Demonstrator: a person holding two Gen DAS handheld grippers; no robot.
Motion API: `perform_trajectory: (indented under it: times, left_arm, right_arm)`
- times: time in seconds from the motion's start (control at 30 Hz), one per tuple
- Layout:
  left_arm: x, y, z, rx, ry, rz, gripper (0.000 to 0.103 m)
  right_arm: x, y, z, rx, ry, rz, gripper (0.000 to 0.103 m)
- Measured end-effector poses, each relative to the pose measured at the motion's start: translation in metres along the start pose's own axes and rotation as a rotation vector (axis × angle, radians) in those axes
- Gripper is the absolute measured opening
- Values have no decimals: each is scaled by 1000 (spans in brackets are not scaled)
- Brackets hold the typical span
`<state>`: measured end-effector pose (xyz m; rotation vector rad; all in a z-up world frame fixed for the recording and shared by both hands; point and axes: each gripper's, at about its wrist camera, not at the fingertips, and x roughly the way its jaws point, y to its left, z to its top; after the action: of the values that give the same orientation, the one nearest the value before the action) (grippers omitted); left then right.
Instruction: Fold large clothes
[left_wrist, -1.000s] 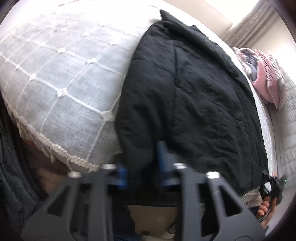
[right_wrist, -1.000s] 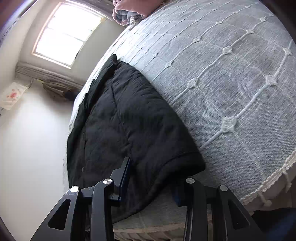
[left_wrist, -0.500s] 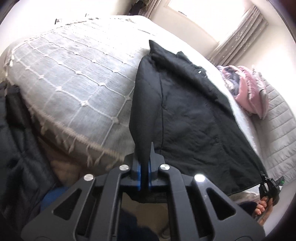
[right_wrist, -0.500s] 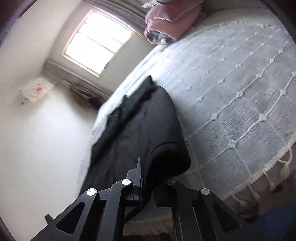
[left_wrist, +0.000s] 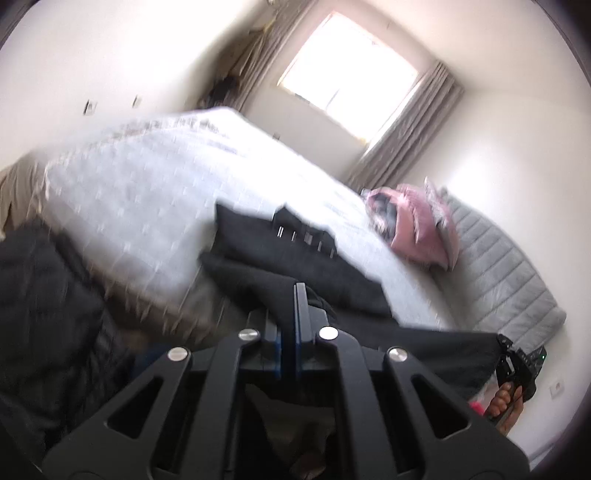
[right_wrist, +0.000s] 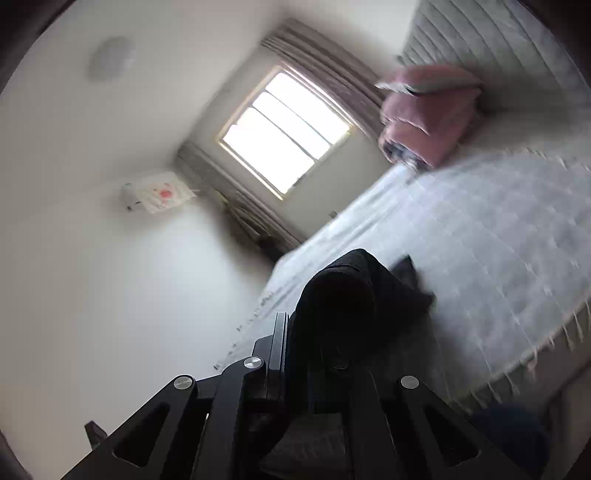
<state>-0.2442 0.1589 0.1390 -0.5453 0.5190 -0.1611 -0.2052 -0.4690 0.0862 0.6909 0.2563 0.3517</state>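
With both the left tongs (left_wrist: 289, 314) and right tongs (right_wrist: 295, 339) clenched on the black garment's (left_wrist: 295, 254) hem above the bed (left_wrist: 147, 192), keep that edge taut and level for a square fold.

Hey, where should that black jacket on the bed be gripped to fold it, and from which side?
Grip the black jacket at its near hem, one corner per hand-held gripper, coming from the foot of the bed. That edge is thin enough to pinch, and its far end lies on the bedspread. The left hand-held gripper and the right hand-held gripper are shut there.
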Motion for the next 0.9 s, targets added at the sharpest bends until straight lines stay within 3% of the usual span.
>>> perform_trajectory:
  times: [0.17,0.4,0.5,0.57,0.63,0.67,0.73,0.8,0.83,0.9]
  left_arm:
    - [49,0,48,-74,-37,23,6]
    - [178,18,99,-176,29,96,7]
    - [257,28,112,-179,110,148,9]
    - [316,45,115,-198,196,185,17]
    - [354,60,109,-206,289,215,34]
    - [371,73,106,-219,333,249,37]
    - [377,89,102,-230,339,294,50]
    - [374,102,101,-237,312,293,64]
    - [373,107,99,-229,308,290,66]
    - [378,112,95,-200,327,293,66]
  right_arm:
    - [62,1,36,28,-24,19,7]
    - [196,-43,65,121,37,-53,8]
    - [271,-88,65,184,109,-178,14]
    - [322,-118,58,148,147,-299,27]
    - [352,-146,45,111,193,-430,32]
    - [361,-160,39,122,228,-476,32]
    - [368,-178,38,156,275,-528,33]
    - [362,-181,47,123,266,-536,58]
    - [358,-180,52,73,255,-544,79]
    - [354,-181,59,1,232,-562,85]
